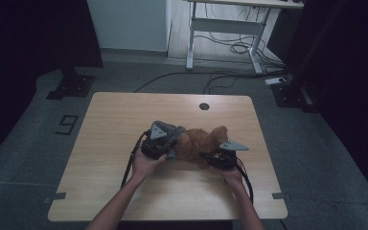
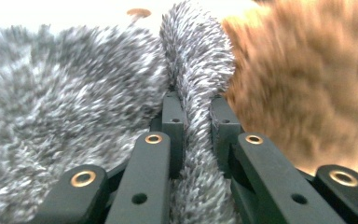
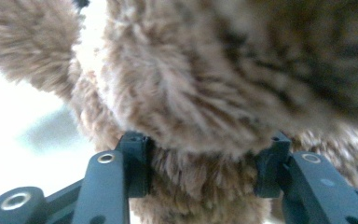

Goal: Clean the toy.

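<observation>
Plush toys sit together at the middle of the wooden table (image 1: 124,191), a grey furry one (image 1: 168,129) on the left and a brown furry one (image 1: 202,141) touching it on the right. A person stands at the near edge, forearms reaching in, a gripper in each hand.

The left gripper (image 1: 157,146) is at the grey toy's near left side. In the left gripper view its two black jaws are drawn close together and pinch a narrow flap of the grey toy (image 2: 193,93) between them, the fur bulging above and below the pads. The bulk of the grey fur spreads to the left of that flap, and the brown toy (image 2: 307,79) presses against it on the right. So this gripper is clenched on the grey toy.

The right gripper (image 1: 223,155) lies at the near right side of the brown toy. In the right gripper view its jaws stand fairly wide, with a thick part of the brown toy (image 3: 200,177) between them, fur filling the gap and meeting both pads. It is grasping the brown toy. Which part of the toy that is I cannot tell; the fur is too close and blurred.

A round cable hole (image 1: 204,106) shows near the far edge of the table. On the floor to the left is a taped mark (image 1: 66,124), and a white desk frame (image 1: 225,28) stands beyond with cables under it.
</observation>
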{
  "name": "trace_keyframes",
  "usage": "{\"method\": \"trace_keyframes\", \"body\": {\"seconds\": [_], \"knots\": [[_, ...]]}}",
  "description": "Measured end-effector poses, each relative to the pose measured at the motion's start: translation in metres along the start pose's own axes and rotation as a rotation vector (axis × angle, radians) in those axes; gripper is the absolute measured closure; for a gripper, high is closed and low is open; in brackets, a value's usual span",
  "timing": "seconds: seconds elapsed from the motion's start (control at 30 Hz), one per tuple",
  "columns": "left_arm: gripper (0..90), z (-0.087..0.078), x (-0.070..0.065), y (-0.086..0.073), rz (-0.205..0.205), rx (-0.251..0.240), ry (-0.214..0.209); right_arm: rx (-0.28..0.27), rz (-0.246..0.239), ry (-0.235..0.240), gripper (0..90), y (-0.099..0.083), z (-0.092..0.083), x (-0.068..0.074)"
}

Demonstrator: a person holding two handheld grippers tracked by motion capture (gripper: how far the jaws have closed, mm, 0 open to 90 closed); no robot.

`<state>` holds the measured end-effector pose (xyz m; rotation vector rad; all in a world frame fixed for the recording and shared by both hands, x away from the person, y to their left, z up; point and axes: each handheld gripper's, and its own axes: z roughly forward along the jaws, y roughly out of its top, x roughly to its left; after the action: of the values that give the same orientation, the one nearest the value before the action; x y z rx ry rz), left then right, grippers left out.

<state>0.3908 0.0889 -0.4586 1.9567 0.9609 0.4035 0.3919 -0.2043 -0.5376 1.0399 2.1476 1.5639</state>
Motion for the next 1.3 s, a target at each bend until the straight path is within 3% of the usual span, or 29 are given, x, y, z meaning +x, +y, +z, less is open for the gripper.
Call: {"method": "trace_keyframes", "body": {"seconds": [0.03,0.07,0.23,0.27,0.3,0.37,0.47,0.53,0.63,0.7,0.73,0.8,0.9,0.93,1.0,1.1,1.3], "knots": [[79.7,0.000,0.000,0.000,0.000,0.000,0.000,0.000,0.000,0.000,49.4,0.000,0.000,0.000],[79.6,-0.002,-0.003,0.011,0.005,-0.011,-0.004,0.021,-0.005,0.026,47.1,-0.001,-0.005,0.000],[79.2,0.008,-0.017,0.034,0.028,-0.001,-0.047,0.028,-0.021,0.025,44.5,-0.005,-0.009,0.002],[79.0,0.019,-0.028,0.042,0.046,0.032,-0.087,0.022,-0.015,0.029,43.4,-0.007,-0.010,0.001],[78.8,0.019,-0.028,0.042,0.046,0.032,-0.087,0.017,-0.007,0.028,43.0,-0.008,-0.010,0.000],[78.4,0.038,-0.044,0.042,0.059,0.076,-0.120,0.014,0.015,0.027,42.0,-0.010,-0.011,-0.002],[78.5,0.046,-0.049,0.037,0.060,0.077,-0.114,0.021,0.038,0.013,41.6,-0.012,-0.012,-0.003],[78.8,0.045,-0.046,0.029,0.031,0.057,-0.114,0.021,0.057,0.017,44.7,-0.014,-0.012,-0.004],[79.1,0.038,-0.042,0.024,0.042,0.061,-0.082,0.021,0.057,0.017,47.9,-0.014,-0.012,-0.002],[79.1,0.029,-0.036,0.017,0.061,0.075,-0.028,0.031,0.044,0.013,50.7,-0.012,-0.012,0.002],[79.1,0.020,-0.025,0.009,0.067,0.091,0.018,0.031,0.044,0.014,51.2,-0.012,-0.013,0.001],[79.2,0.009,-0.013,-0.001,0.022,0.071,-0.004,0.034,0.054,0.023,51.9,-0.013,-0.013,-0.001],[79.1,-0.005,-0.005,-0.008,0.017,0.054,0.003,0.034,0.047,0.022,52.3,-0.013,-0.013,0.000],[79.1,-0.021,0.004,-0.014,0.007,0.028,0.036,0.035,0.051,0.023,52.4,-0.013,-0.013,0.000],[79.1,-0.033,0.017,-0.022,-0.018,0.014,0.071,0.031,0.056,0.026,52.5,-0.013,-0.013,-0.001],[79.2,-0.037,0.039,-0.037,-0.098,0.028,0.075,0.030,0.052,0.032,52.5,-0.013,-0.012,-0.002],[79.2,-0.030,0.050,-0.054,-0.129,0.051,0.106,0.028,0.058,0.030,53.2,-0.013,-0.010,-0.002]]}}
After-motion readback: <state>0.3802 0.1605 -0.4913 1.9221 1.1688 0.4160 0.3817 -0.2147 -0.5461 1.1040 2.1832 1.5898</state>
